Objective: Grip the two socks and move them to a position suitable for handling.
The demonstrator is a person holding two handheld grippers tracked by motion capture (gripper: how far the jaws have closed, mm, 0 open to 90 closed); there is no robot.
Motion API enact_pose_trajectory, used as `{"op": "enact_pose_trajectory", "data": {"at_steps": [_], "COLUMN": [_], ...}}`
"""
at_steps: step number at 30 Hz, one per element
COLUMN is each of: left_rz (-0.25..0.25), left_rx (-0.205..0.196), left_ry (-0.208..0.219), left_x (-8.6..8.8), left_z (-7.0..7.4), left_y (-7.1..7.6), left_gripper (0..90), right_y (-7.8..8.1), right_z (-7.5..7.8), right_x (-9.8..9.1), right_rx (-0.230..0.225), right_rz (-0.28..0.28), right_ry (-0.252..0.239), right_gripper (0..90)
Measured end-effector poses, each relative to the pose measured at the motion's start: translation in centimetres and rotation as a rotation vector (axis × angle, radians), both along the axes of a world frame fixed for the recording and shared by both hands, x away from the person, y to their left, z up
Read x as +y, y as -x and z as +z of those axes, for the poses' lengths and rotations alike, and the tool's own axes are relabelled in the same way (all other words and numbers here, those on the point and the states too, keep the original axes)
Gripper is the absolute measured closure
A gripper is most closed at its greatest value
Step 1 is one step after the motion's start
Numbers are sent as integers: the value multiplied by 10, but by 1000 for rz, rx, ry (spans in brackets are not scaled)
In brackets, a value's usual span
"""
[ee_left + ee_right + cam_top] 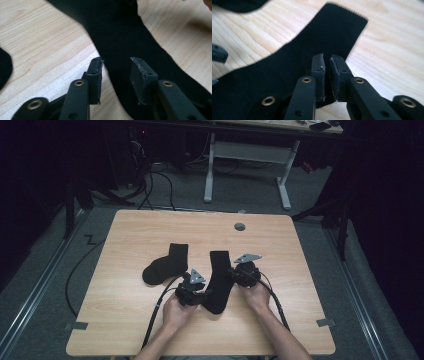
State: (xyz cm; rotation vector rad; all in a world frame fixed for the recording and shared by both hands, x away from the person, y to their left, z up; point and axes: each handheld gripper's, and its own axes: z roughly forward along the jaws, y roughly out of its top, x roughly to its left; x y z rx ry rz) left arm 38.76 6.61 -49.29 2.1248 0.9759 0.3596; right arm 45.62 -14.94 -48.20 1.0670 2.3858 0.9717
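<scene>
Surface (150,320): bare wood open along the far edge, both side margins and the near strip. Obstacles, centre: bent sock (165,265) to the left; straight sock (219,282) just beside it, a narrow wood gap between them. Left gripper (116,72) fingers spread over the straight sock; right gripper (327,75) fingers nearly closed at its edge, possibly pinching fabric. Round grommet (240,226) near the far edge.

Dark room, lit wood surface (150,330)
Grey floor (45,285) around it; white-legged desk (247,157) behind, cables (150,185) on floor at left, grey tape marks (76,325) on surface edges.
</scene>
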Motion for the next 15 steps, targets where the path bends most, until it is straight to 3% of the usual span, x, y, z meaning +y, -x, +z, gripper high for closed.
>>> {"op": "enact_pose_trajectory", "data": {"at_steps": [1, 4, 8, 11, 15], "left_rz": [-1, -24, -32, -15, -7], "left_rx": [0, 7, -4, -12, -9], "left_ry": [-15, -38, -42, -25, -39], "left_x": [-3, -6, -8, -7, -6], "left_z": [-2, -4, -5, -1, -3], "left_y": [0, 3, 6, 4, 3], "left_gripper": [586, 572, 563, 547, 539], "right_y": [-3, -5, -5, -5, -2], "right_z": [-8, -12, -13, -12, -8], "right_x": [1, 3, 9, 13, 13], "right_rx": [26, 35, 24, 22, 1], "right_rz": [-3, -10, 3, 3, 5], "right_ry": [7, -1, 10, -6, -13], "right_gripper": [831, 832, 816, 751, 726]}}
